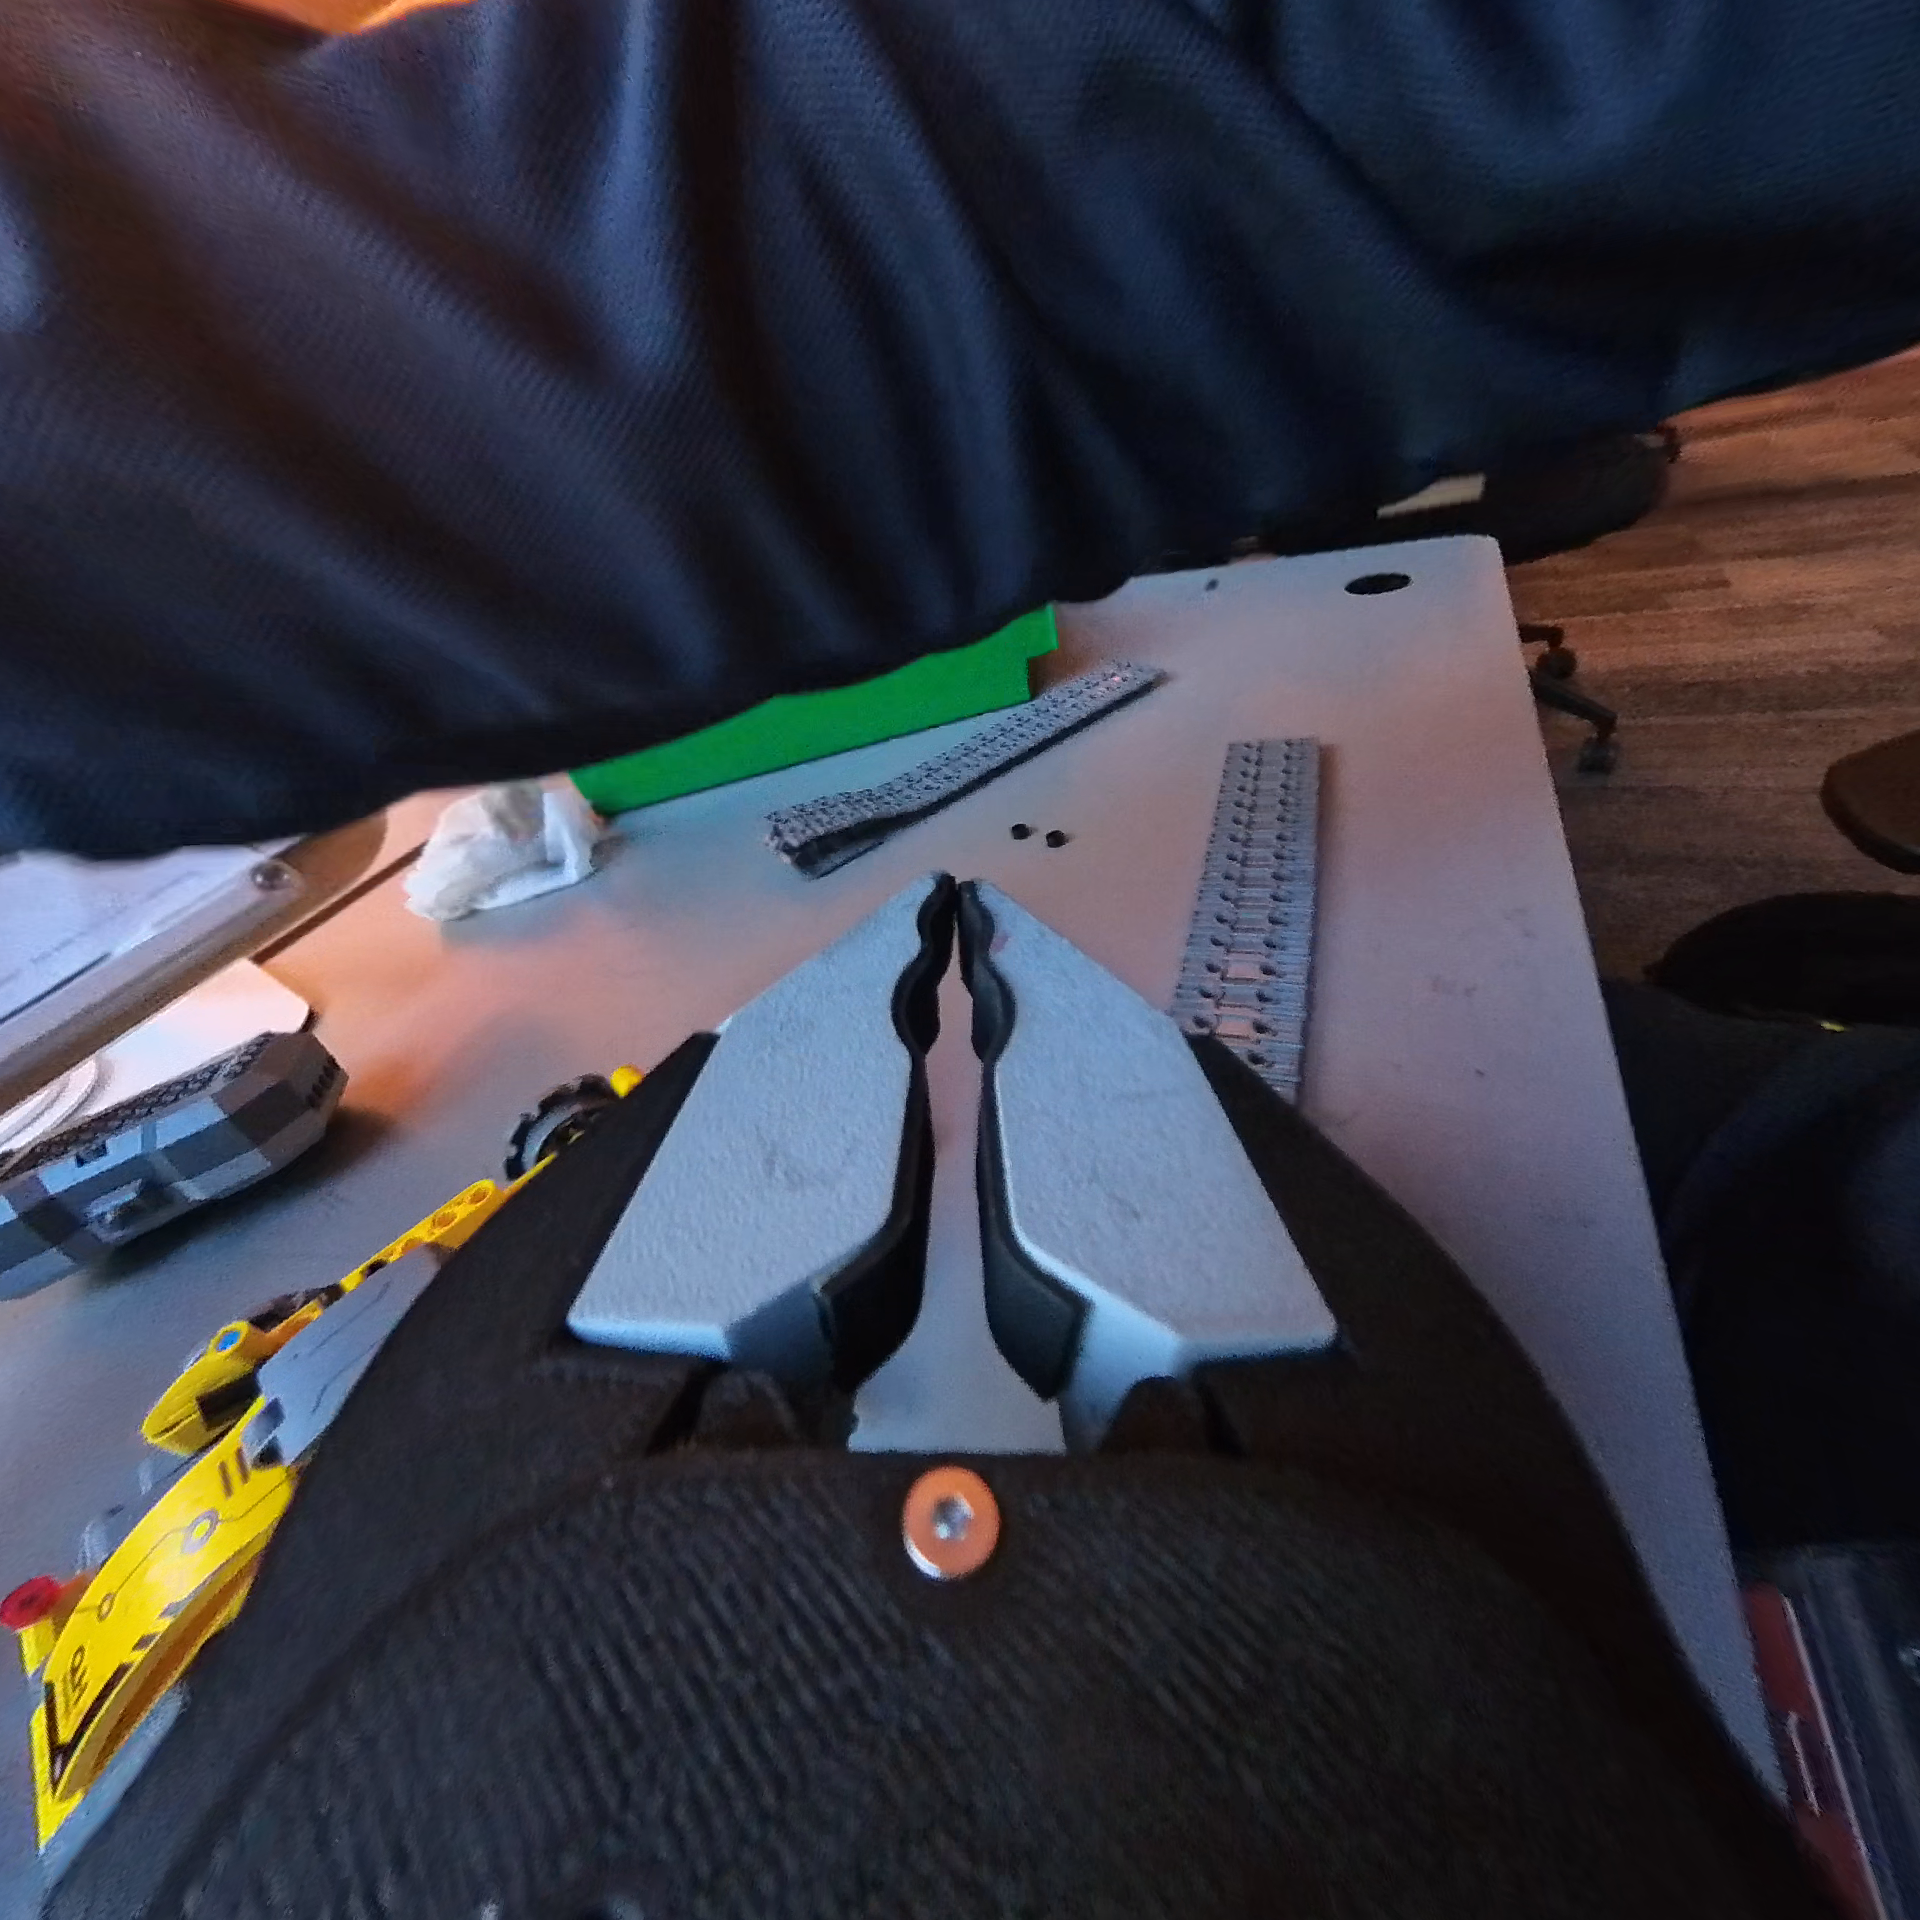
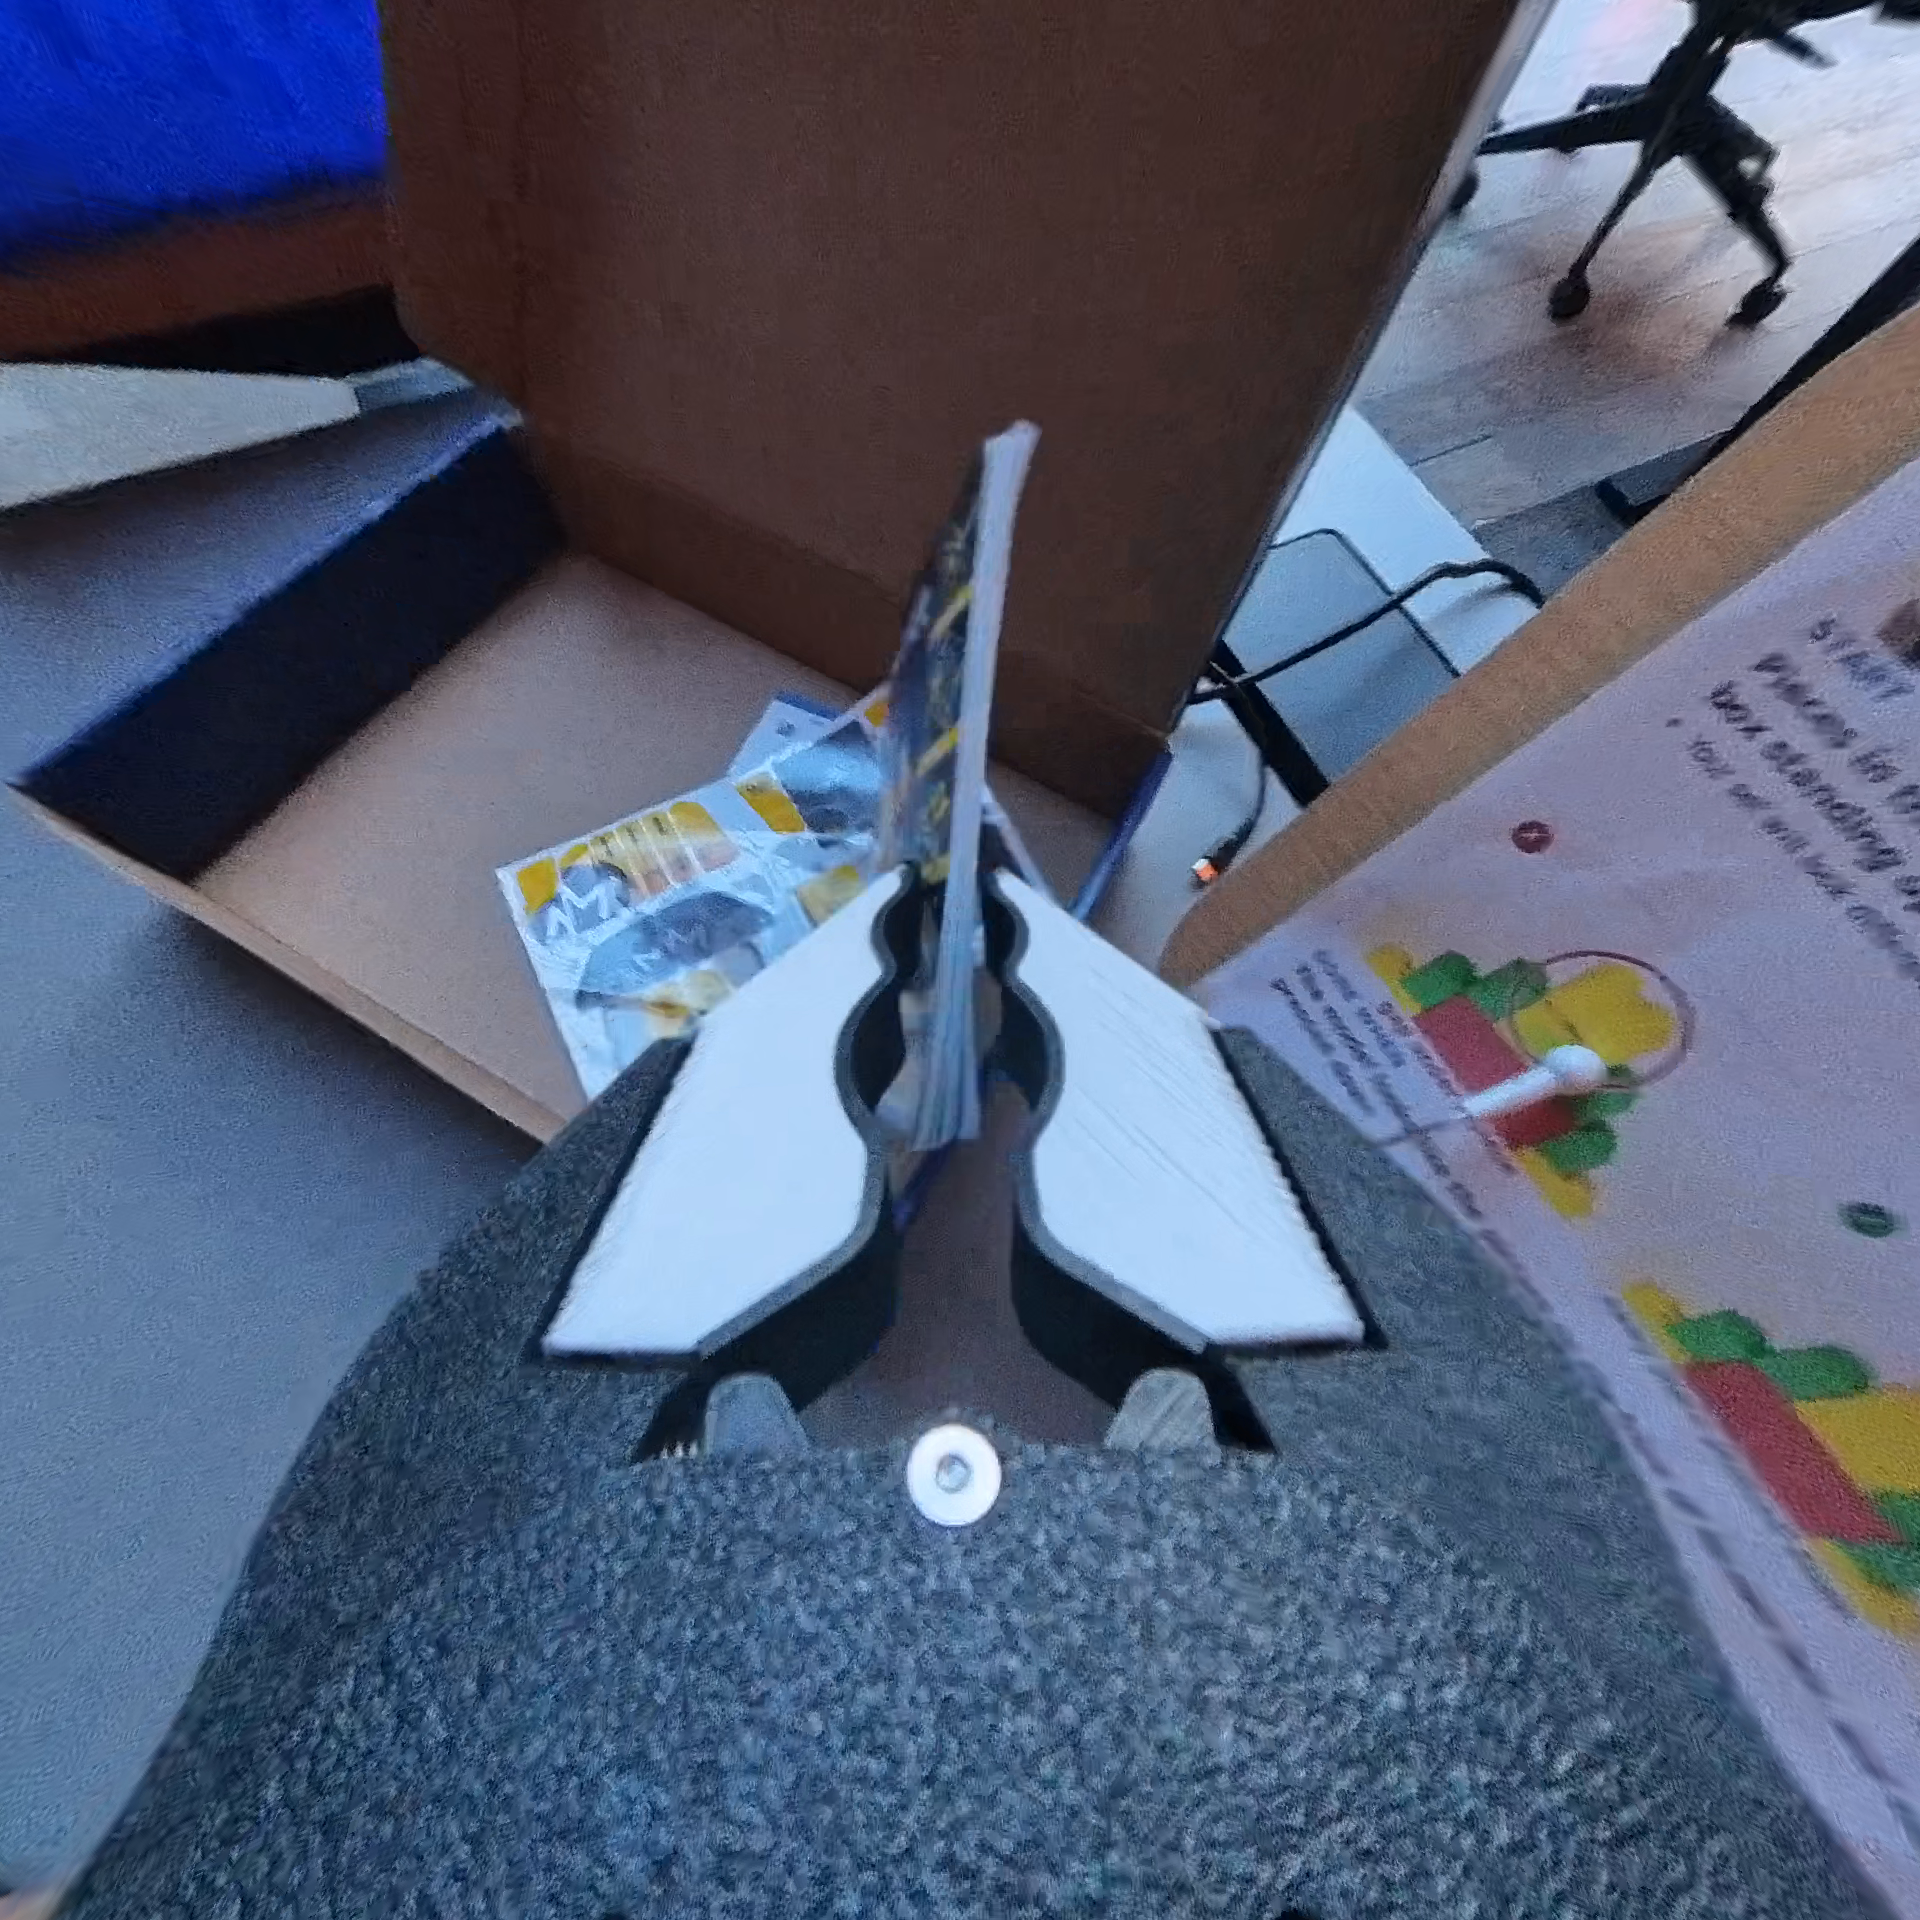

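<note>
Left gripper (image 1: 957, 891) pinched together at the tips with nothing between, low over a grey table (image 1: 1434, 935); two tiny black pins (image 1: 1038, 834) just beyond at 12 o'clock, a flat grey track strip (image 1: 1252, 904) at 2 o'clock, a folded track (image 1: 961, 753) and green sheet (image 1: 821, 717) at 11 o'clock, a yellow brick model (image 1: 187, 1496) at 8 o'clock. Right gripper (image 2: 951, 904) clamped on a thin booklet (image 2: 961, 748), edge-on and upright toward 12 o'clock, above an open cardboard box (image 2: 436, 831); another leaflet (image 2: 675, 914) flat inside at 10 o'clock, a printed sheet (image 2: 1662, 1091) at 3 o'clock.

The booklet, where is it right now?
In the right wrist view, the booklet stands on edge, pinched by the right hand-held gripper above an open cardboard box.
</note>
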A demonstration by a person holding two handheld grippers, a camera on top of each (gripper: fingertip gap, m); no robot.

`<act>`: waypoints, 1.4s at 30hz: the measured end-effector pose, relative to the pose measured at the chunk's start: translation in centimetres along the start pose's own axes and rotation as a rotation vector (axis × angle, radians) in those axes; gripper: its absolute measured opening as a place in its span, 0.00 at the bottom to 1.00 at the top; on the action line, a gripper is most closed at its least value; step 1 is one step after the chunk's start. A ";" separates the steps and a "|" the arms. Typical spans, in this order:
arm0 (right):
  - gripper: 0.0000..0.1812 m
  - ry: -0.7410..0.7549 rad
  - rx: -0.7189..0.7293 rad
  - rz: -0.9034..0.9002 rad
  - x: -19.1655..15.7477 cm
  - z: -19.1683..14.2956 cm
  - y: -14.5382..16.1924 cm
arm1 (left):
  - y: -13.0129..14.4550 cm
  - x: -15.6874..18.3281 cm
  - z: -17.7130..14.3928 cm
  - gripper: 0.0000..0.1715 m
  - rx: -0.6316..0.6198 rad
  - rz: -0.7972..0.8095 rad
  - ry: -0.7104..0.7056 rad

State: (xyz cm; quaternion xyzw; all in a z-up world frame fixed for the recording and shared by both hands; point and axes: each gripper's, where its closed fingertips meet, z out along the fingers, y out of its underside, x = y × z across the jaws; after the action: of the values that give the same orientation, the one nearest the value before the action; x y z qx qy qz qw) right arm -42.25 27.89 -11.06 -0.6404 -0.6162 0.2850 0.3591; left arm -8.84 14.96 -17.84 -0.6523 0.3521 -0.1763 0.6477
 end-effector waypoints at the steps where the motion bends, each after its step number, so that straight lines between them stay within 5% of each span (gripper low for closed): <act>1: 0.07 0.056 -0.020 -0.057 1.0 -0.6 0.3 | 0.0 -0.2 0.0 0.00 -0.001 -0.011 -0.005; 8: 0.08 0.162 -0.148 -0.128 5.9 -3.6 2.5 | 0.3 -0.5 0.2 0.00 -0.015 -0.037 -0.007; 16: 0.14 0.031 -0.088 -0.171 4.0 -10.4 5.3 | 0.0 -0.7 -0.1 0.00 0.007 -0.057 -0.008; 20: 0.13 -0.035 -0.048 -0.160 3.0 -16.5 10.3 | 0.1 -0.6 0.0 0.00 0.003 -0.046 -0.006; 25: 0.12 0.051 -0.083 -0.124 4.2 -23.2 19.3 | -0.1 -0.6 -0.3 0.00 0.015 -0.057 -0.007; 30: 0.19 0.064 -0.067 0.106 4.0 -26.0 27.4 | 0.6 -1.4 -2.3 0.02 -0.022 -0.070 -0.053; 36: 0.22 0.178 -0.066 0.212 4.6 -29.4 33.6 | 3.1 -3.4 -4.9 0.22 -0.222 -0.111 -0.173; 42: 0.22 0.245 -0.136 0.296 4.7 -34.9 39.9 | 4.2 -3.2 -5.3 0.23 -0.267 -0.112 -0.199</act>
State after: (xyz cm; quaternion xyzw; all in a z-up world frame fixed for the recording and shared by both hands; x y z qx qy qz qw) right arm 9.59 29.49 -22.80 -0.7766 -0.4849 0.2123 0.3416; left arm -15.67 13.71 -20.68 -0.7654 0.2693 -0.0984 0.5762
